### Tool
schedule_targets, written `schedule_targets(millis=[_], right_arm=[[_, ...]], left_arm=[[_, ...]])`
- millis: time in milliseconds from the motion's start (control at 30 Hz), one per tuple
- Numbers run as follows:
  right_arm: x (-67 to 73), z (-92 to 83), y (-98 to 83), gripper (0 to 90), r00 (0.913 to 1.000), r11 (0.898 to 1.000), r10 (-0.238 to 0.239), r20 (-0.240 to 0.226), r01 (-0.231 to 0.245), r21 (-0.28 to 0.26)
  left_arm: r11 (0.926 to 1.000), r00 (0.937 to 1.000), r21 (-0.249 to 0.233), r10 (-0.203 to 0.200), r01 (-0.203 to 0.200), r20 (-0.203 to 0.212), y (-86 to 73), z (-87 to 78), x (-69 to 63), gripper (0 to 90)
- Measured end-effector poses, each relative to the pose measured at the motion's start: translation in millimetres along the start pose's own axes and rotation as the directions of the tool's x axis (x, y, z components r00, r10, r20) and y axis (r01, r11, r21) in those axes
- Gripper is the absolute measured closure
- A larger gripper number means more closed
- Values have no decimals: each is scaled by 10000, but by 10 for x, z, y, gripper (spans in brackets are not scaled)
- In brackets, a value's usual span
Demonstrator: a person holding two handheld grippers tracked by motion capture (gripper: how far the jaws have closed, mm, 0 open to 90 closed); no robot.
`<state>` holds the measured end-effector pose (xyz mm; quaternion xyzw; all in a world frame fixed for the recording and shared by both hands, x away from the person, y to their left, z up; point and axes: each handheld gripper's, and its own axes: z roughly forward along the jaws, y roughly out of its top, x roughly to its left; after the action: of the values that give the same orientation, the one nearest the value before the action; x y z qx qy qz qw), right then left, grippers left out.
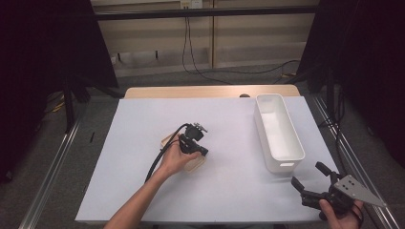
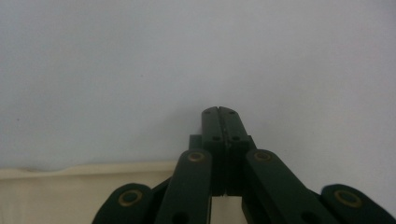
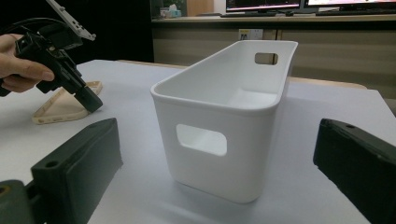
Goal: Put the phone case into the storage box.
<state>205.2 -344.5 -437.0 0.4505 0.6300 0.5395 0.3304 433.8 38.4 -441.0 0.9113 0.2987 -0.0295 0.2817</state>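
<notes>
The phone case (image 1: pixel 191 160), a flat cream-coloured shell, lies left of centre in the high view on the white sheet (image 1: pixel 143 143) that covers the table, mostly hidden under the person's left hand (image 1: pixel 174 160). In the right gripper view we see it at the left edge of the frame (image 3: pixel 60 107), lying flat with its raised rim showing.

The left gripper (image 1: pixel 203 151) comes down onto the case with its jaws pressed together. In the left gripper view the two black fingers (image 2: pixel 211 126) meet with nothing between them, their tips over the white sheet just past the case's edge (image 2: pixel 84 186) at the lower left of that frame. So this claw is clenched on nothing, and whether its tips touch the case we cannot tell.

The right gripper (image 1: pixel 308 181) waits at the lower right of the high view, released, jaws spread wide and empty. Its own camera looks between them at the white bin (image 3: pixel 224 121), which stands upright and looks empty at the right of the table (image 1: pixel 278 129).

We judge that we are at the approach to the pick-up: the case is not yet gripped. The next move calls for opening the left jaws, setting them over one rim of the thin shell and closing there, probably to carry it towards the bin.

We can read no brand, label or writing anywhere; the screens at the upper right of the right gripper view are too small to make out.
</notes>
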Motion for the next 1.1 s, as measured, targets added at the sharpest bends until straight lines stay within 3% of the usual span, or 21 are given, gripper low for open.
schedule_targets(millis=[233, 1100], right_arm=[[2, 0, 0, 8, 10000, 10000, -38, -2, 38, 14], [7, -3, -1, 8, 10000, 10000, -39, -9, 39, 17]], left_arm=[[9999, 9999, 76, 73, -72, -79, -31, -17, -32, 900], [10000, 9997, 0, 1, -1, 255, -258, -142, -18, 900]])
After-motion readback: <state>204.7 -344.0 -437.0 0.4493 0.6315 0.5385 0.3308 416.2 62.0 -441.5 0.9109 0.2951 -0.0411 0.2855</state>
